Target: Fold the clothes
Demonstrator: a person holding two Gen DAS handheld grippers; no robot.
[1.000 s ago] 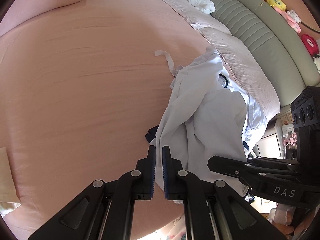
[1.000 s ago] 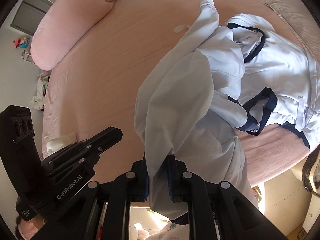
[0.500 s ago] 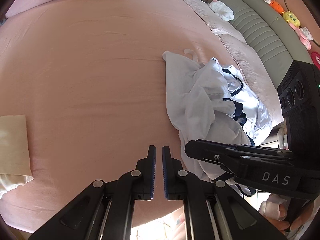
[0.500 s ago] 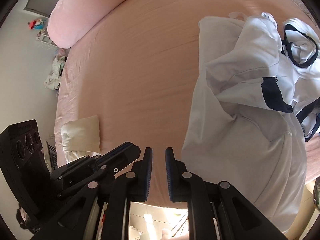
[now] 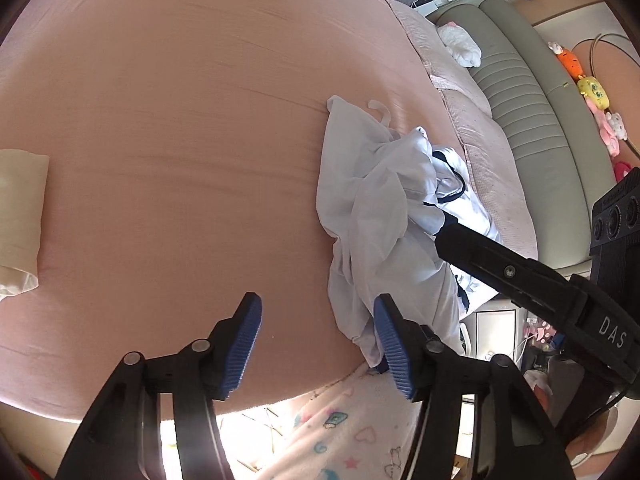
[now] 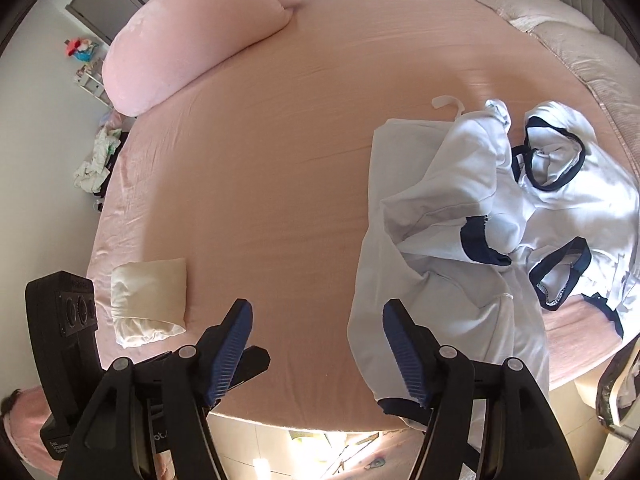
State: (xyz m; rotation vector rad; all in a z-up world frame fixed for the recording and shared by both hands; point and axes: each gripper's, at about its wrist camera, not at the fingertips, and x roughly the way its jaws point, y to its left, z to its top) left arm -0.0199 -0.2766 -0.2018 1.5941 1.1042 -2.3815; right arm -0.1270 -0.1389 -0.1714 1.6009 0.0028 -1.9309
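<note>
Pink bed (image 6: 280, 184), crumpled white garment (image 6: 452, 264) beside both wide-open, empty claws: left (image 5: 318, 344), right (image 6: 318, 354).

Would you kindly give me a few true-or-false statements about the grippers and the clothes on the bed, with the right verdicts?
1. The left gripper is open with nothing held. True.
2. The right gripper is clamped on the white garment. False: it is open, and the garment lies loose on the pink bed.
3. The white garment is neatly folded. False: it lies crumpled in a heap.
4. A cream folded cloth lies on the bed apart from the heap. True.
5. A pink pillow lies at the bed's far edge. True.
</note>
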